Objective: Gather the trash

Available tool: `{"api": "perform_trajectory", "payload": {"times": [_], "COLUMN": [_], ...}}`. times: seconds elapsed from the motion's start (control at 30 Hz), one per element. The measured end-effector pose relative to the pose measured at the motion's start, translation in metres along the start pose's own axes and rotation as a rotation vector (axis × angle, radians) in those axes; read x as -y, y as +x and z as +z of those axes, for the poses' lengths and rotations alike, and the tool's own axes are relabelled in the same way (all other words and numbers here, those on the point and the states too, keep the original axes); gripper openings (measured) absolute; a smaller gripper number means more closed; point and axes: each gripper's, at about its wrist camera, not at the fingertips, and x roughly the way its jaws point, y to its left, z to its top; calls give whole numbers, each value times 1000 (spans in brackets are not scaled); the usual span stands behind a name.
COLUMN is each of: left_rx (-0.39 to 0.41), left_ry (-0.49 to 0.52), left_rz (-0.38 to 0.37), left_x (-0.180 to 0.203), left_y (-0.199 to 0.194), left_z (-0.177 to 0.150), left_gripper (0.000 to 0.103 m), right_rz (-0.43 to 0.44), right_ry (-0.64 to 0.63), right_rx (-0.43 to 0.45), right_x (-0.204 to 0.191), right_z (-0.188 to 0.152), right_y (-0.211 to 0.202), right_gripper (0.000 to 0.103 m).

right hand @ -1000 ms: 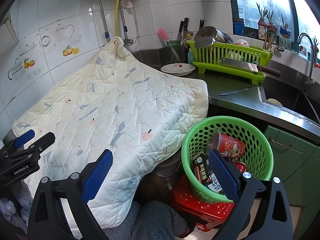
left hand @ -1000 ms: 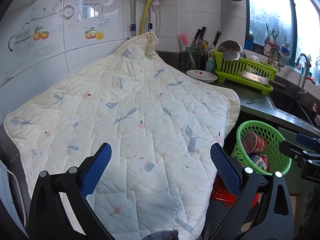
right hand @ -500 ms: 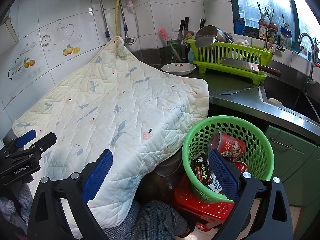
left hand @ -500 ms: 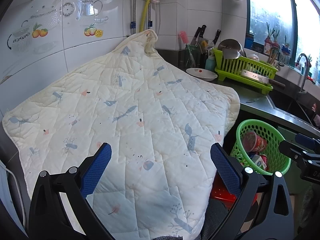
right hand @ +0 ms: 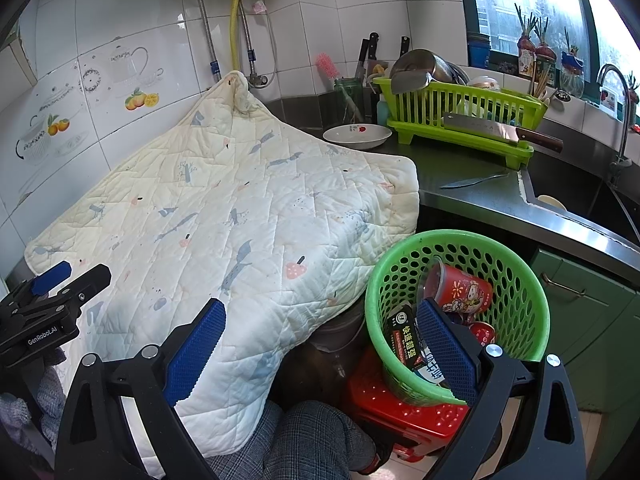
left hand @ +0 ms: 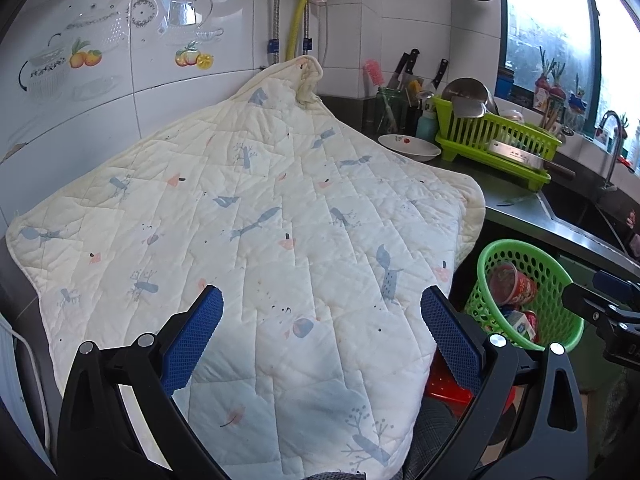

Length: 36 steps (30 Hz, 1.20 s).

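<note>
A green perforated basket [right hand: 516, 268] stands on a red stool [right hand: 404, 412] below the counter; it holds a red printed cup [right hand: 460, 290], a black packet [right hand: 404, 336] and other wrappers. It also shows in the left wrist view [left hand: 560, 276]. My left gripper [left hand: 322, 336] is open and empty above a cream quilted cloth [left hand: 260, 220]. My right gripper [right hand: 320, 344] is open and empty, its right finger at the basket's near rim. The left gripper also shows in the right wrist view [right hand: 52, 292].
The cloth [right hand: 240, 208] covers the counter's left part and hangs over its edge. A white dish [right hand: 356, 134], a green dish rack [right hand: 460, 120] with a cleaver [right hand: 488, 126], a knife [right hand: 472, 180] and the sink [right hand: 568, 184] lie to the right.
The left wrist view has shifted slightly, with the cloth a little lower in frame. The right gripper has barely moved. Both stay open.
</note>
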Motion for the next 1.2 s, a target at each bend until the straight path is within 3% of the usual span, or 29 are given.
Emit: {"api": "perform_trajectory", "payload": {"times": [0.77,1.2], "left_rx": [-6,8], "left_ry": [-13,49], "left_rz": [2,-1], "left_x": [-3,18], "left_y": [0,1], "left_z": [-1,3], "left_gripper": [98,98], "right_rz": [3,-10], "right_ry": [-1,21], "right_rx": [-4,4], "right_x": [-1,5], "right_z": [-2,-4], "right_y": [3,1], "right_gripper": [93,93]}}
